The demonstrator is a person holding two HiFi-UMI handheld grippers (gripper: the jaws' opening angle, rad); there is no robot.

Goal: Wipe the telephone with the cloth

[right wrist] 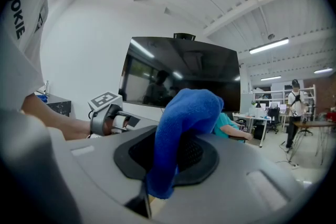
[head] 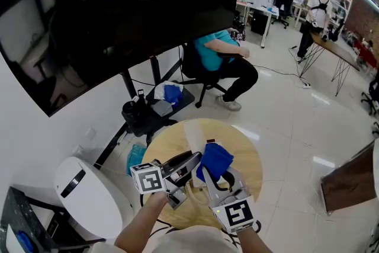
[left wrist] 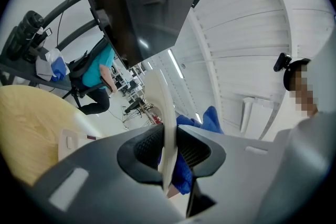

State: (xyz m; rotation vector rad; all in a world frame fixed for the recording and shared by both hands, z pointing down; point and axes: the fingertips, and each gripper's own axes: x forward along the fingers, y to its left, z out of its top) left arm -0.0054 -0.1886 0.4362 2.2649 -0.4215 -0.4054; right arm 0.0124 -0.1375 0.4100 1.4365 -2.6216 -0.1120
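Head view, looking steeply down: you stand over a round wooden table (head: 249, 157). Your left gripper (head: 187, 163) holds a cream handset (head: 192, 140) of the telephone lifted off the tabletop, its length reaching away from you. Your right gripper (head: 208, 173) carries a blue cloth (head: 215, 158) bunched at its tip, right beside the handset and seemingly against it. Lifting the handset with one tool likely frees its surfaces for the other to rub.

Left gripper view: the jaws are pinched on the handset (left wrist: 163, 128), seen edge-on as a thin curved cream strip rising between the ribbed pads. The grip sits low on the piece, which leaves the upper stretch bare for wiping. The cloth (left wrist: 208, 120) shows just behind the handset on the right. A flat cream piece (left wrist: 73, 142) lies on the table (left wrist: 26, 123) at left; it may be the telephone's base, but that cannot be confirmed.

Right gripper view: the jaws are clamped on the cloth (right wrist: 184, 118), which folds up and over the tips into a padded hump, so fabric rather than plastic meets the telephone. The right gripper (right wrist: 176, 157) points level. Your left gripper (right wrist: 107, 113) appears at left, below a large dark screen (right wrist: 178, 71).
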